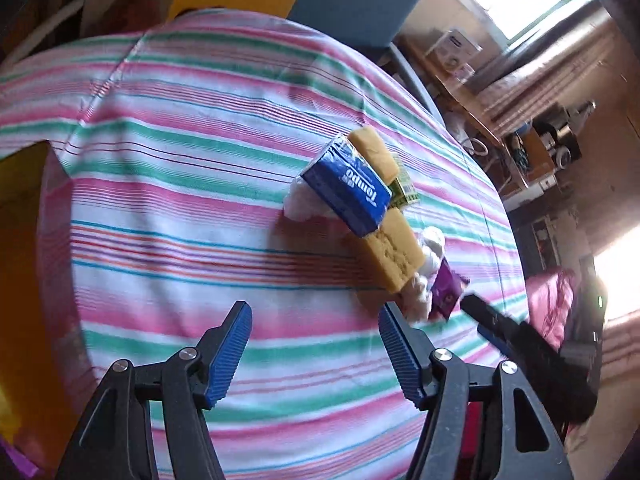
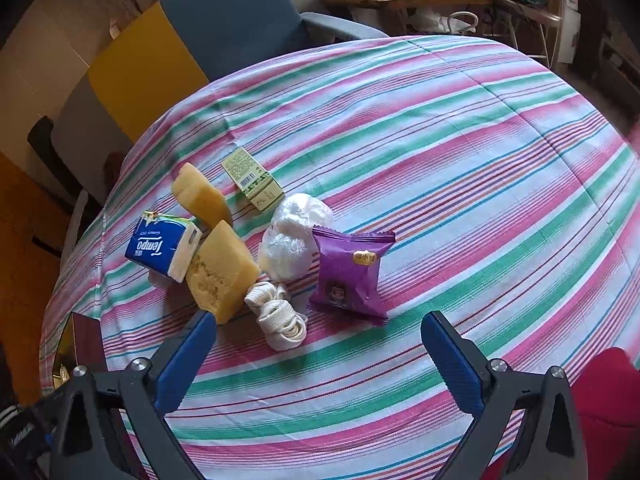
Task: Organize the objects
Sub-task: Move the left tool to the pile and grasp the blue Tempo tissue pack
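A small heap of household items sits on a round table under a striped cloth point(image 2: 460, 128). At its left edge in the right wrist view, a blue tissue pack point(image 2: 162, 249) leans on a yellow sponge point(image 2: 220, 270), with a second sponge point(image 2: 200, 196) just behind. A green carton point(image 2: 252, 180) lies flat beyond them, near a crumpled clear plastic bag point(image 2: 292, 236). A purple snack packet point(image 2: 350, 274) stands just right of the bag, and a coil of white cord point(image 2: 278, 316) lies nearest the camera, touching the front sponge.

The right gripper point(image 2: 318, 338) hovers over the cloth with its blue-padded jaws spread wide and nothing between them, the cord just ahead. The left gripper point(image 1: 316, 324) is likewise spread wide and empty, the heap ahead and to its right. A blue chair point(image 2: 236, 20) and a yellow chair point(image 2: 140, 68) stand beyond the table.
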A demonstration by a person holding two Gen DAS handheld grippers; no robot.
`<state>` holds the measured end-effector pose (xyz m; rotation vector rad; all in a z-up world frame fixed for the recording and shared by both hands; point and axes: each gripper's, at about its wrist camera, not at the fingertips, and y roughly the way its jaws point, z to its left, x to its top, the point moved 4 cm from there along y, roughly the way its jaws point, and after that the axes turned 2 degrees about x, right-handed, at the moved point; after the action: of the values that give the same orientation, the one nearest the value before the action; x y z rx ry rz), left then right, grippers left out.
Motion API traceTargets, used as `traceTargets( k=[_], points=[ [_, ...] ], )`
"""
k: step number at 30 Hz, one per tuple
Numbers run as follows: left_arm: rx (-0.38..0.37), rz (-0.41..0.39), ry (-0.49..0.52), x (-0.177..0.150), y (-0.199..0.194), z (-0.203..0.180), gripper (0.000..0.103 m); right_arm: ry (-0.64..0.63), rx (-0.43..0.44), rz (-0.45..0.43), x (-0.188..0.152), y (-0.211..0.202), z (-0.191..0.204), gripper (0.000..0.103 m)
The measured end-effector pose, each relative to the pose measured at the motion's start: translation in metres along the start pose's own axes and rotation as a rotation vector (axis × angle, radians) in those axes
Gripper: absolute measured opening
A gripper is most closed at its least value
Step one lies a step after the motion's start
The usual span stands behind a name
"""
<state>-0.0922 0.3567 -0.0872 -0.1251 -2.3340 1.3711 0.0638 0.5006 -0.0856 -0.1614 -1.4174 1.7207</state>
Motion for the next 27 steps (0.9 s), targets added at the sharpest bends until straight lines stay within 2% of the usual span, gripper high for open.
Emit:
traceTargets(
  k=[8,13,17,19,23,25,27],
  points=[
    [0.027,-0.003,-0.082,0.04,0.031,-0.016,0.068,0.032,0.037,0.004,0.001,-0.001,-0.004,0.103],
    [0.136,-0.113,-0.024,0.08,0.034,-0.029,0.077,0.043,0.061,0.025,0.0,0.002,-0.004,0.103],
    [0.145,-0.098,0.014,0.097,0.05,-0.038,0.079,0.041,0.077,0.034,0.0,0.003,-0.003,0.103],
    [0.148,-0.104,0.067,0.104,0.059,-0.046,0.079,0.044,0.085,0.038,0.0,0.004,-0.003,0.103],
    [0.066,-0.074,0.137,0.101,0.071,-0.057,0.075,0.049,0.085,0.051,0.0,0.007,-0.005,0.103],
    [0.004,-0.078,0.154,0.091,0.062,-0.059,0.073,0.047,0.08,0.06,-0.001,0.009,-0.006,0.103],
    [-0.079,-0.061,0.212,0.073,0.052,-0.063,0.072,0.045,0.075,0.07,-0.002,0.011,-0.006,0.103]
  ],
)
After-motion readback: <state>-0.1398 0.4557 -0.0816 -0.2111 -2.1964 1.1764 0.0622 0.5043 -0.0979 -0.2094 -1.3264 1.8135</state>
